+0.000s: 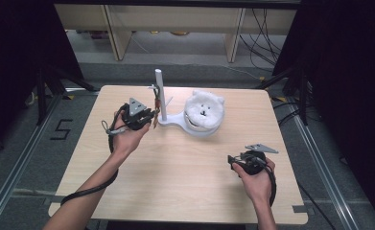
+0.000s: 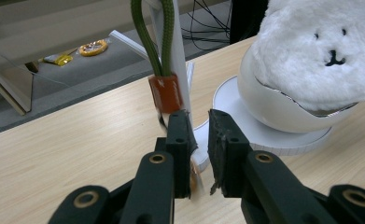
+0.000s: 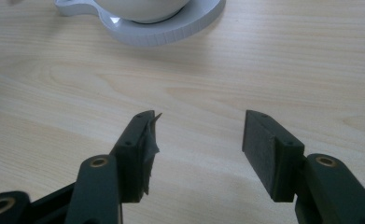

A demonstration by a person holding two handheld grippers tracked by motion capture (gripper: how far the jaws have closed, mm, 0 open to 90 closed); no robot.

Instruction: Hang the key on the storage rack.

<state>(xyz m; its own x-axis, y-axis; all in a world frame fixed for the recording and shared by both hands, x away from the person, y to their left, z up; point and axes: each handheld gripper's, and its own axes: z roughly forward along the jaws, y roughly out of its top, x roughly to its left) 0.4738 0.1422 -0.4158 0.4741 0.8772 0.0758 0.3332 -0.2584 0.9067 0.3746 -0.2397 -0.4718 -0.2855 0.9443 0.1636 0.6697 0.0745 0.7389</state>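
Wooden table (image 1: 175, 182) carried a white stand (image 1: 159, 91); its green cord loop (image 2: 154, 32) already hung there. Left gripper (image 2: 199, 126) was narrowly parted just beside it, gripping nothing; right gripper (image 3: 196, 135) idled wide, empty

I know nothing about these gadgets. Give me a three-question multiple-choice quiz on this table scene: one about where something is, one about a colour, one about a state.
1. In the high view, the plush bear sits on which side of the white post?
A. left
B. right
C. in front

2. What colour is the cord hanging on the post?
A. blue
B. yellow
C. green

3. How do the jaws of the right gripper stand?
A. wide apart, nothing between
B. shut on the bear
C. shut on the cord

Answers:
1 B, the bear is to the right of the post.
2 C, the loop is olive green.
3 A, only bare tabletop shows between them.
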